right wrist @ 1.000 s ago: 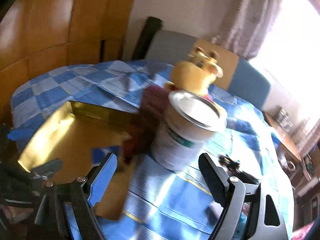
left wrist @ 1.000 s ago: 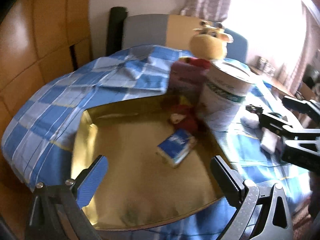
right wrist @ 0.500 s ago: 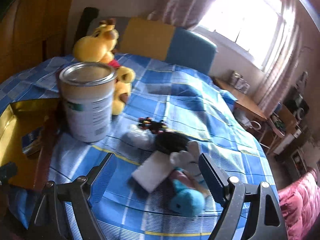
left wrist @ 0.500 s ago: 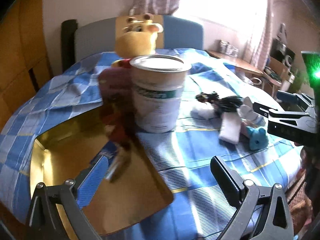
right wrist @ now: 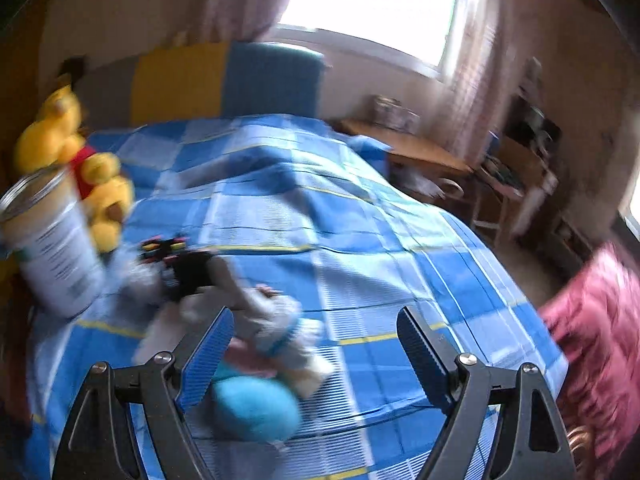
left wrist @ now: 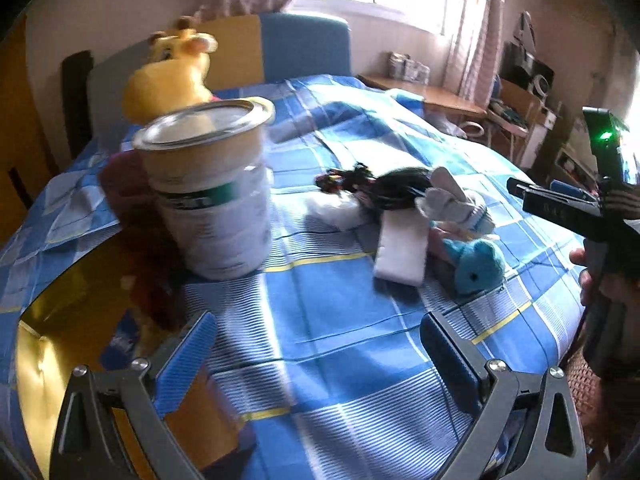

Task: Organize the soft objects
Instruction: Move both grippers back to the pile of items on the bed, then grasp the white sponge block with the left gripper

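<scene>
The left gripper (left wrist: pixel 316 354) stands with its jaws wide apart and nothing between them, its ribbed blue pads over bare blue checked cloth (left wrist: pixel 340 300). It tilts down toward the table from the near edge. The right gripper (right wrist: pixel 316 350) is likewise spread wide and holds nothing; its left pad sits just in front of the heap of soft toys, though blur hides whether it touches them. In the left wrist view the right gripper shows from the side at the far right edge, held by a person's hand (left wrist: pixel 588 276) whose fingers wrap the black handle.

Just past the left gripper, to its left, lies a shiny gold tray (left wrist: pixel 36 364) with a smooth reflective floor; a small blue packet (left wrist: pixel 122 340) lies in it, smeared by motion. Beyond the tray stands a tall cylindrical tin (left wrist: pixel 212 196), white with a green band and a metal rim. A dark red soft shape (left wrist: pixel 120 184) leans just behind it.

The soft things lie in a cluster to the right of the tin: a round turquoise plush (left wrist: pixel 476 266) nearest, a flat white folded cloth (left wrist: pixel 400 248) beside it, a grey long-eared plush (left wrist: pixel 452 204) touching both, then a tangle of black cord (left wrist: pixel 392 190) and a white fluffy lump (left wrist: pixel 340 212). Farther back sits a yellow plush bear (left wrist: pixel 172 80) with a red top, in front of a grey, yellow and blue headboard (left wrist: pixel 304 52).
</scene>
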### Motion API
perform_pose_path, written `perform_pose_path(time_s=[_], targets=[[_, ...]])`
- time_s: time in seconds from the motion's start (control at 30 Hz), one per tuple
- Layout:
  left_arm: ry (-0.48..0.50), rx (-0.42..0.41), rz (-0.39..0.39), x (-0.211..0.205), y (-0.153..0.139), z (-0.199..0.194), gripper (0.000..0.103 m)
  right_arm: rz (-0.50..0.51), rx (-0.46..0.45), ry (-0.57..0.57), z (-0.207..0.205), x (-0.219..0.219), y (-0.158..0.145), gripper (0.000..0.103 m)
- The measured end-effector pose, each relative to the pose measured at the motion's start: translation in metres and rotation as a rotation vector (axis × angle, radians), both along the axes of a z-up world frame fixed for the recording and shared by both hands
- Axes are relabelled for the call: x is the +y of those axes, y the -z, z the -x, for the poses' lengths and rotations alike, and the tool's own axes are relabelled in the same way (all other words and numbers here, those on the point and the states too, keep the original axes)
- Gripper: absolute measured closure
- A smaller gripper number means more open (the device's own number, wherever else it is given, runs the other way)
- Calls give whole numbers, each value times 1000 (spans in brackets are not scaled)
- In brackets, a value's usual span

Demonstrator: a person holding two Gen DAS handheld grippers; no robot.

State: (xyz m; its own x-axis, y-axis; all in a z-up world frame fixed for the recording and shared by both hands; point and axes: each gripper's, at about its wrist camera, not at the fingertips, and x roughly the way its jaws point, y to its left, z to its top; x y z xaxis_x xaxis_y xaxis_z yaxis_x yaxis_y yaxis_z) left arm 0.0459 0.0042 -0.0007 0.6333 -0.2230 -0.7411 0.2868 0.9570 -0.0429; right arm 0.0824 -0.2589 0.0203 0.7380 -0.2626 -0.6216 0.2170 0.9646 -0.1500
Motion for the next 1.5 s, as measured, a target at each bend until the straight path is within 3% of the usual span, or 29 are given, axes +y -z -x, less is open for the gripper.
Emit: perform_pose_path(time_s=[0.13, 0.27, 0.47, 0.9, 1.0, 1.03, 1.07, 1.33, 1.5], targets=[[61, 19, -2, -25, 10, -14, 7, -159, 6, 91, -2, -36, 8, 18], [113, 52, -7, -50, 25, -33, 15, -206, 27, 91, -3, -40, 12, 18], [142, 115, -17, -78, 51, -61, 15, -228, 40, 91, -4, -40, 15, 18], [179, 153, -66, -114, 86, -114, 15, -305, 55, 105, -8, -51, 20, 18], [182, 160, -46, -116, 90, -123, 25, -315, 64, 107, -10, -53, 22, 18], [188, 173, -36, -116, 92, -125, 37, -317, 69, 104, -11, -52, 23, 18], [198, 186, -25, -117, 95, -126, 46, -313, 75, 98, -12, -51, 24, 18], [164, 172, 13, -92, 93, -99, 48, -252, 121, 25, -18, -32, 30, 18], [127, 177, 8, -77, 91, -71, 48, -288, 136, 40, -19, -38, 33, 18]])
